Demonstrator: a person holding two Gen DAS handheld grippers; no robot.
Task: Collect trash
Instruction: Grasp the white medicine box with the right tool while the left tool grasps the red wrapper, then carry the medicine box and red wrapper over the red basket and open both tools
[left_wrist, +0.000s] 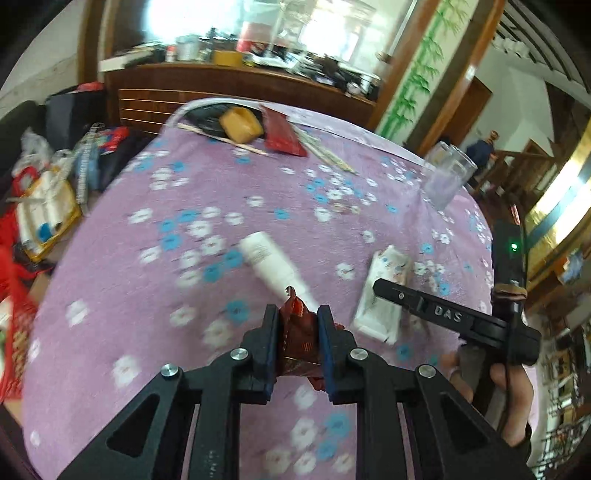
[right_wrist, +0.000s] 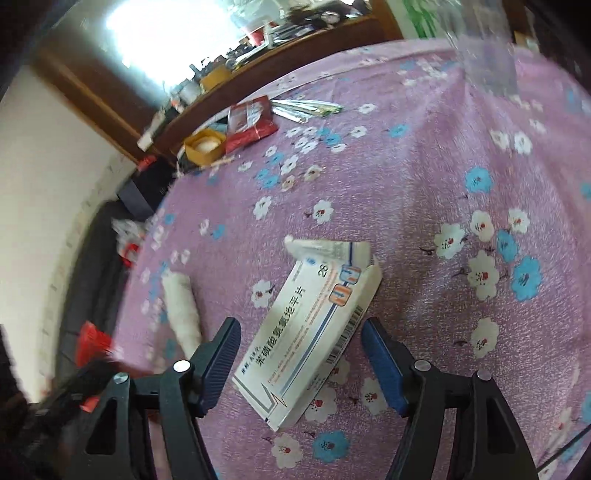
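Note:
My left gripper (left_wrist: 297, 317) is shut on a crumpled red-brown wrapper (left_wrist: 298, 334), held above the purple flowered tablecloth (left_wrist: 147, 295). A white tube (left_wrist: 275, 266) lies just beyond it; it also shows in the right wrist view (right_wrist: 181, 306). My right gripper (right_wrist: 301, 338) is open, its fingers on either side of an open white medicine box (right_wrist: 310, 328) lying flat on the cloth. The same box (left_wrist: 384, 295) and the right gripper's body show at the right of the left wrist view.
At the table's far edge lie a red packet (left_wrist: 282, 133), a yellow box (left_wrist: 240, 123), foil strips (left_wrist: 325, 153) and a dark basket. A clear glass (left_wrist: 447, 177) stands far right. Bags and clutter sit on the floor at left (left_wrist: 44, 206).

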